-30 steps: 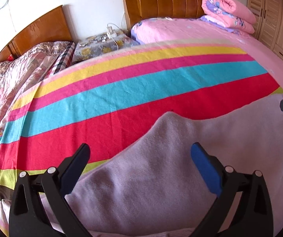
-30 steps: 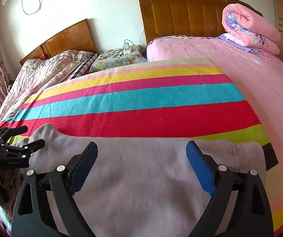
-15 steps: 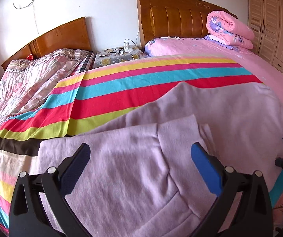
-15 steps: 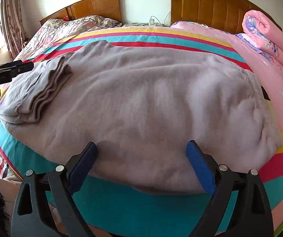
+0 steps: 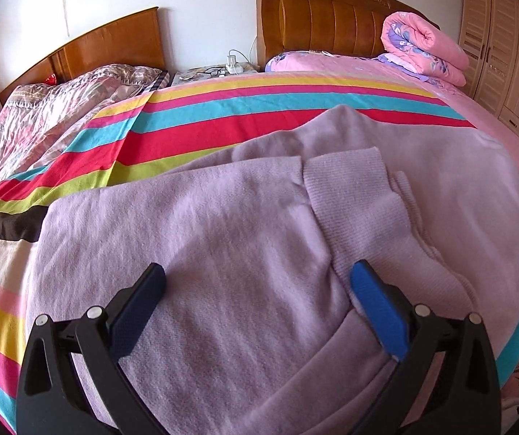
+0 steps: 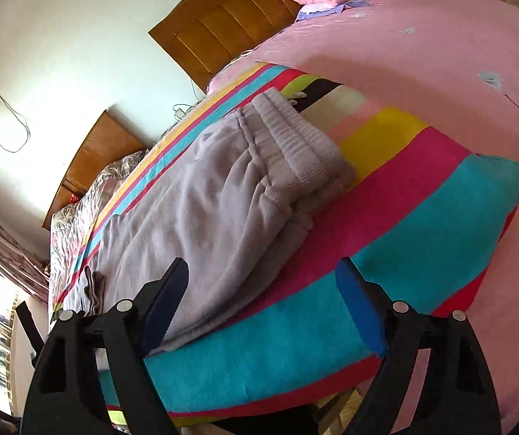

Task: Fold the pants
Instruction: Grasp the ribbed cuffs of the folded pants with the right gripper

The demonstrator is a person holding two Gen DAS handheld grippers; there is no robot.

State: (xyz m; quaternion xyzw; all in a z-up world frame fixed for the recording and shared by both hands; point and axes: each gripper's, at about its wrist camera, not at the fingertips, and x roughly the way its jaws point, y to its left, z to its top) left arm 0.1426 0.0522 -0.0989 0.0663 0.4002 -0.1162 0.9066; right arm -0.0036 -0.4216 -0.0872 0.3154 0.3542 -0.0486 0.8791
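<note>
Both claws empty at this point: my left claw stands wide apart over the cloth with nothing between its pads, and my right claw is likewise spread, tilted hard to one side and hanging off the near edge of the bed, holding nothing. The soft lilac knitted fleece pants lie flat on the rainbow-striped bedspread, near the foot edge of the bed. Judgement: the legs appear laid over one another lengthwise, and the ribbed ankle cuffs are turned back onto the body of the cloth, so one cross-fold looks started but loose. In the right wrist view the ribbed elastic waistband sits at the far end, bunched into several stacked ridges, with the fabric edge nearest me hanging slightly over the turquoise stripe. For the next fold I would take the doubled edge with each claw well apart from the other, pinch through all layers rather than the top one only, lift just clear of the bedspread and carry both corners together so the fold line stays straight. Risk: fleece this thick drags on the terry spread and may pull the lower layer askew; the cuffs sit uneven, one offset beside the other, so I would square them first. Fabric looks limp, matte and faintly fuzzy, with shallow creases.
</note>
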